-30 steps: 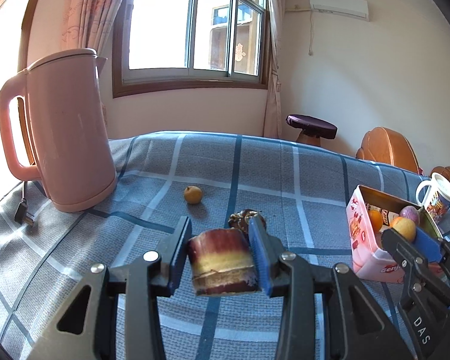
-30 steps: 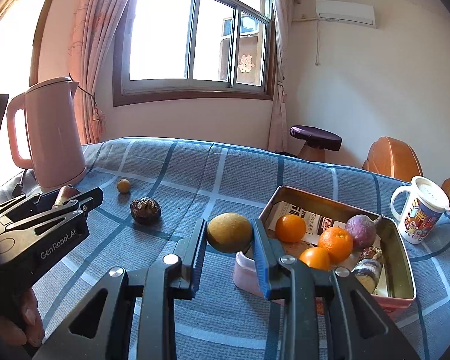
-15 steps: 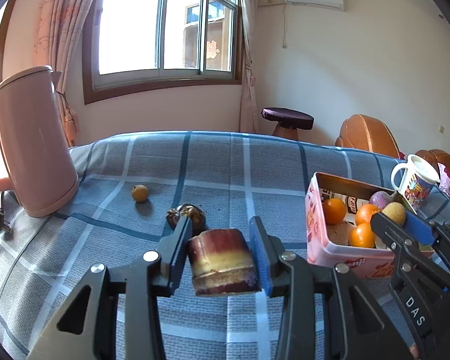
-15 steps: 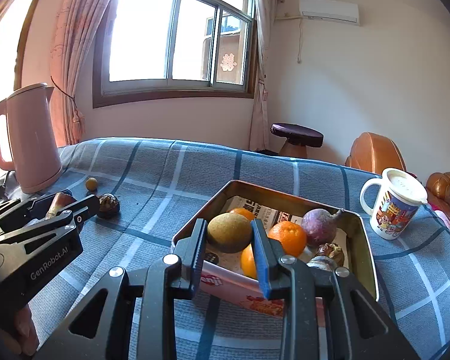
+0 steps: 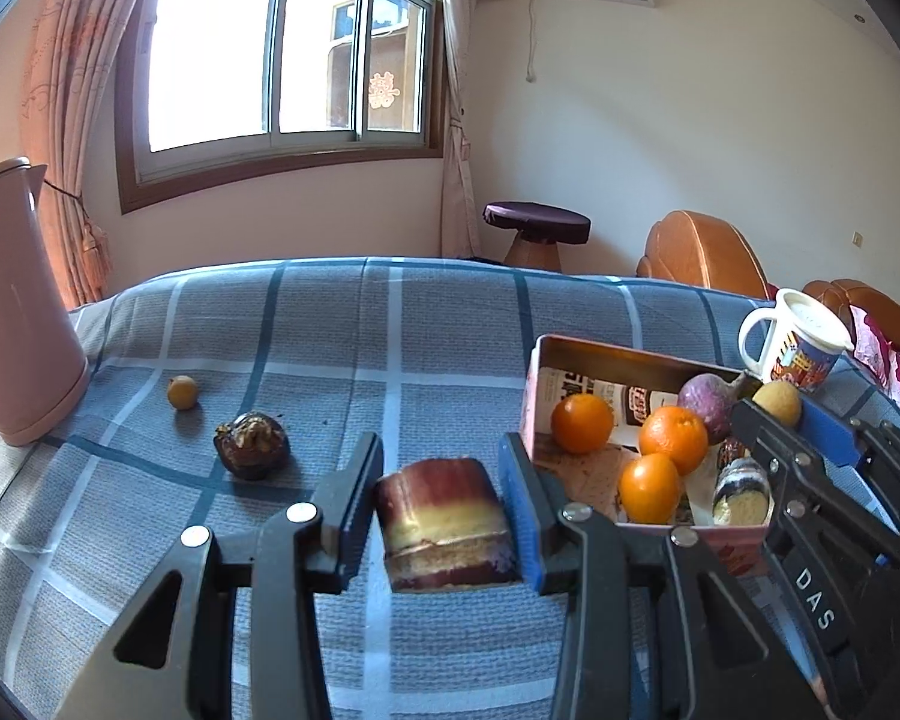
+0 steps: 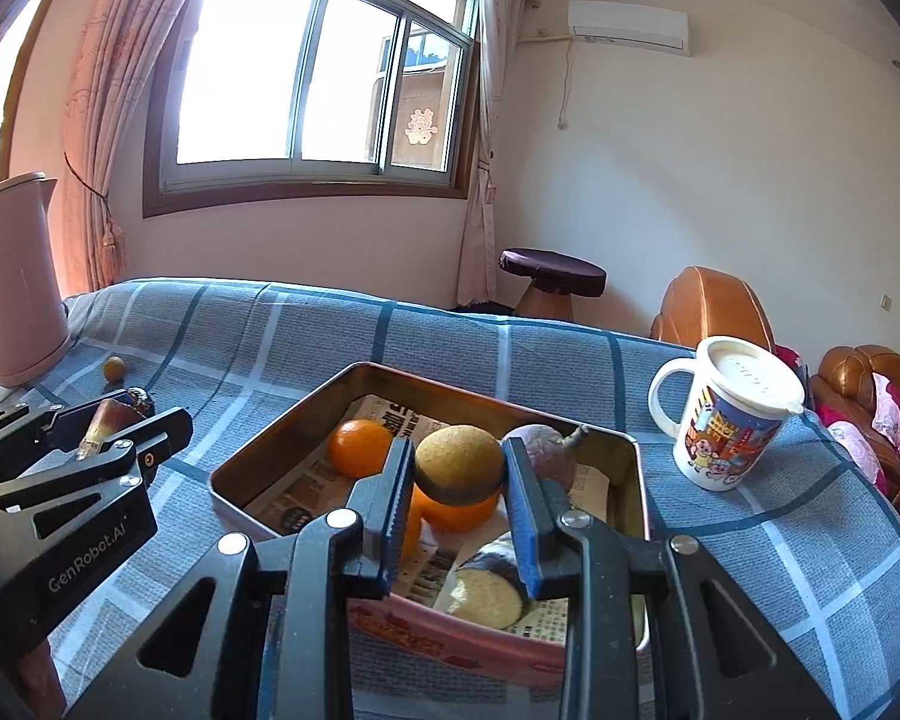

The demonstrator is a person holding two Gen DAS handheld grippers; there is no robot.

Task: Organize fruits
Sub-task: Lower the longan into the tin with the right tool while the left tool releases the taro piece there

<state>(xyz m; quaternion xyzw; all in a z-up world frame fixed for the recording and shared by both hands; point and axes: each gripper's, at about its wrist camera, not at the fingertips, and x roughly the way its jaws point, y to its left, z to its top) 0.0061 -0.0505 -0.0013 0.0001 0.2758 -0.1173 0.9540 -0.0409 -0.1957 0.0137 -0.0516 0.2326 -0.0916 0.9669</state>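
Right gripper (image 6: 456,474), left gripper (image 5: 444,504): both loaded.
Right clamps a brown round fruit (image 6: 459,465) over the tin box (image 6: 270,462) of oranges (image 6: 359,447); left, at its 9 o'clock, grips a sugarcane piece (image 5: 447,525) above the checked cloth (image 5: 390,330).

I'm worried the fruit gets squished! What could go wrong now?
1. The brown round fruit in the right gripper hangs over the oranges in the tin box; dropped there, it might bump them or roll.
2. The sugarcane piece in the left gripper may find little room in the crowded box.
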